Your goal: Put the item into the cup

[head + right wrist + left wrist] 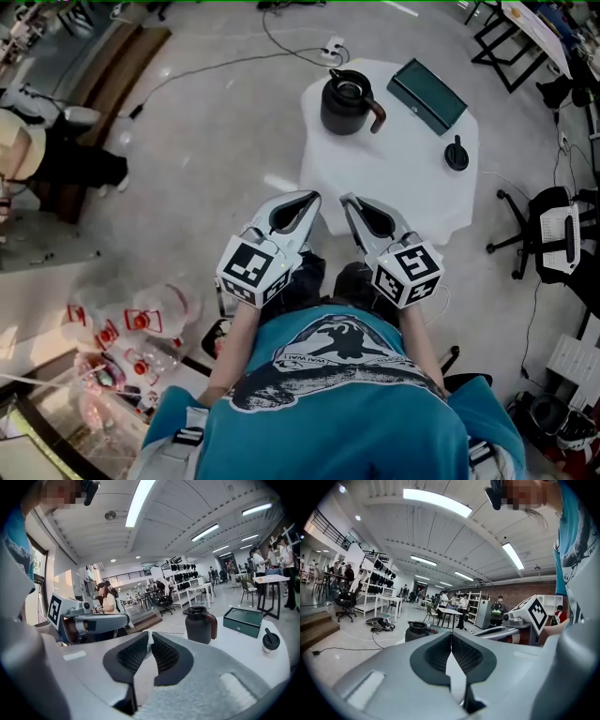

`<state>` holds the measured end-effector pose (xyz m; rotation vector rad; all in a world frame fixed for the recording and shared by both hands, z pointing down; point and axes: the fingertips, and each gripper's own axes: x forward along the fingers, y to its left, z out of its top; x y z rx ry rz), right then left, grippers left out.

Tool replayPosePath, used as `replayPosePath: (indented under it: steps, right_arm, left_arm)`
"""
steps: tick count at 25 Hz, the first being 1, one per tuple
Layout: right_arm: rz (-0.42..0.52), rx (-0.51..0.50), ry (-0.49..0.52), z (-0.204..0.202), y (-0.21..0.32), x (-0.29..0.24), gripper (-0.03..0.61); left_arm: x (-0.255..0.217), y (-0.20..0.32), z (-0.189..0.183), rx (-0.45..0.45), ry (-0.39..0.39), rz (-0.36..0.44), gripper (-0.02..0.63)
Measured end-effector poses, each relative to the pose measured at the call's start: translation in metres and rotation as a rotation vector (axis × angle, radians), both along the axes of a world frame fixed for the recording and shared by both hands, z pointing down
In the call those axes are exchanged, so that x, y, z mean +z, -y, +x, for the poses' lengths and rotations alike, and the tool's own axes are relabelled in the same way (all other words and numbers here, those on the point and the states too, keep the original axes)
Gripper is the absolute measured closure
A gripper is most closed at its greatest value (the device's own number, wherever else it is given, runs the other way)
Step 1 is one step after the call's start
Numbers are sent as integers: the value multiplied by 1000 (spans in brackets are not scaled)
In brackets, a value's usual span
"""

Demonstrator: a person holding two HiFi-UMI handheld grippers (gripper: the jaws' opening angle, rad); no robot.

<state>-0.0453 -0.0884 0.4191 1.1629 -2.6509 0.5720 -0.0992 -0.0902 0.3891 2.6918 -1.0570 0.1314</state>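
On a small white table [412,187] stand a black jug with a brown handle [348,101] [200,624] [417,631], a green box [427,94] [243,619] and a small black lidded cup [457,155] [270,641]. My two grippers hang side by side at the table's near edge, pointing toward the jug. The left gripper [312,198] [451,633] is shut, its tips touching with nothing between them. The right gripper [348,200] [150,634] has its tips together. A thin pale sliver shows there, and I cannot tell if it is a thing.
Cables and a power strip [331,50] lie on the grey floor behind the table. An office chair [553,230] stands to the right and a dark desk frame [511,42] at the far right. Plastic bags [141,328] lie at the lower left.
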Motion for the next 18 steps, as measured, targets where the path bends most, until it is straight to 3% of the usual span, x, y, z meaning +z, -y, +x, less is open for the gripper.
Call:
replayPosePath:
  steps: [11,18]
  right_arm:
    - [-45,111,-33,22,9,9,551]
    - [-52,100,-31,23,26,9,551]
  left_arm:
    - [9,15,12,85,-23,-36,607]
    - [10,26,21,106,-22,-42,607]
